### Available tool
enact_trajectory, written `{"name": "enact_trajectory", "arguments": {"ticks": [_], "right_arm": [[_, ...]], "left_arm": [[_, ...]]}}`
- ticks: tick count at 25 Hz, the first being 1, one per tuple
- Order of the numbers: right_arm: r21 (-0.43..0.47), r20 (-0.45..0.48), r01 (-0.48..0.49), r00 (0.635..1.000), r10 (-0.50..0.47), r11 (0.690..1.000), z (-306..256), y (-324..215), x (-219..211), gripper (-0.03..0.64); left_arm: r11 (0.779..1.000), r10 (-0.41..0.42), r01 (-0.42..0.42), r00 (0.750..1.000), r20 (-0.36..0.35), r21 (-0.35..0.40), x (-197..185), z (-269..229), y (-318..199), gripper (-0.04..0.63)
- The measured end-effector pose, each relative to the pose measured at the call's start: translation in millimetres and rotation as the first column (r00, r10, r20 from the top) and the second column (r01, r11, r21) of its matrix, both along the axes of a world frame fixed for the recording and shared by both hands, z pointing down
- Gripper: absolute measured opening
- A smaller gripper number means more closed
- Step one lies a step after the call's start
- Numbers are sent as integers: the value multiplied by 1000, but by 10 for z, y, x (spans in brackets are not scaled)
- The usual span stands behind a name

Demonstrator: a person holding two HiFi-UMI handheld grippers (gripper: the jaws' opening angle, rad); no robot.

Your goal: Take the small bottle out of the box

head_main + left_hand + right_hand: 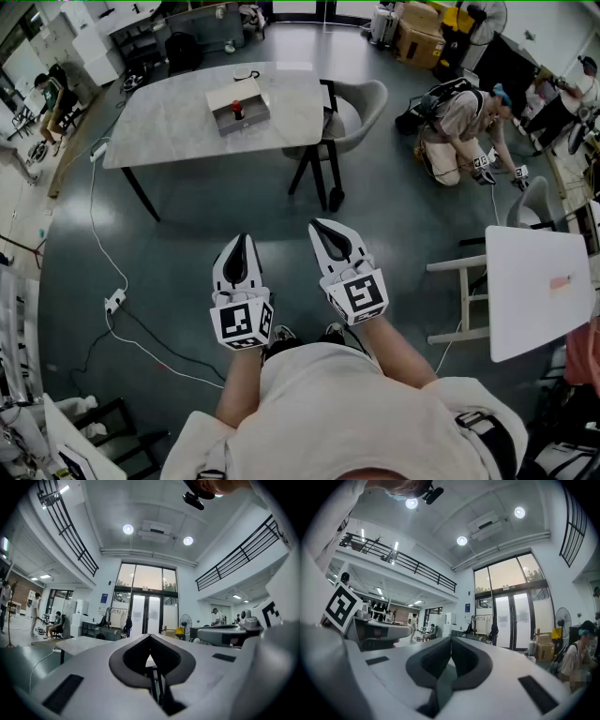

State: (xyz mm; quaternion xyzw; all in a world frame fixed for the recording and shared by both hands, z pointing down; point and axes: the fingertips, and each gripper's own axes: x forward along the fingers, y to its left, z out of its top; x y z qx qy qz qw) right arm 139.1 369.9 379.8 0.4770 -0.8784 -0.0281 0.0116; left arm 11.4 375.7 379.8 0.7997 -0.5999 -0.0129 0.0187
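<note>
A wide grey floor (216, 202) fills the head view. On it, far from the person, stands 1 pale marble-topped table (169, 117) on dark legs, with a grey chair (354, 111) pushed up to its right side. Nearer, at the right edge, is a white table (539, 281). Far right, a person (461, 117) crouches on the floor. A white cable (97, 234) trails down the left side of the floor to a power strip (114, 301).

The box (237, 105), open at the top, sits on the far table, right of its middle. The small bottle (237, 111), dark with a red top, stands upright inside it, well apart from both grippers.

The 2 grippers are held out level over the near floor, side by side. The left gripper (242, 242) has its jaws together with nothing between them, as the left gripper view (150, 637) shows. The right gripper (324, 228) is likewise closed and empty, its tips meeting in the right gripper view (451, 639).
</note>
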Motion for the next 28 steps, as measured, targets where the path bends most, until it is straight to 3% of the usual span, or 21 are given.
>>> {"name": "enact_trajectory", "arguments": {"ticks": [5,10,17,28], "right_arm": [[-14,-36,-14,999,14,1000,127,8,-232,28],[-75,3,-23,1000,24,997,305,-58,-439,28],[-107,-10,-30,1000,29,994,448,-213,-617,28],[-130,-51,12,999,-19,991,707,-1337,-607,28]], "left_arm": [[999,24,-25,1000,-8,-39,-254,106,58,23],[997,31,-33,999,-32,-75,-571,305,118,23],[993,34,-38,999,-38,-108,-724,497,-52,23],[989,-24,20,999,-24,-144,-766,664,-1104,23]]}}
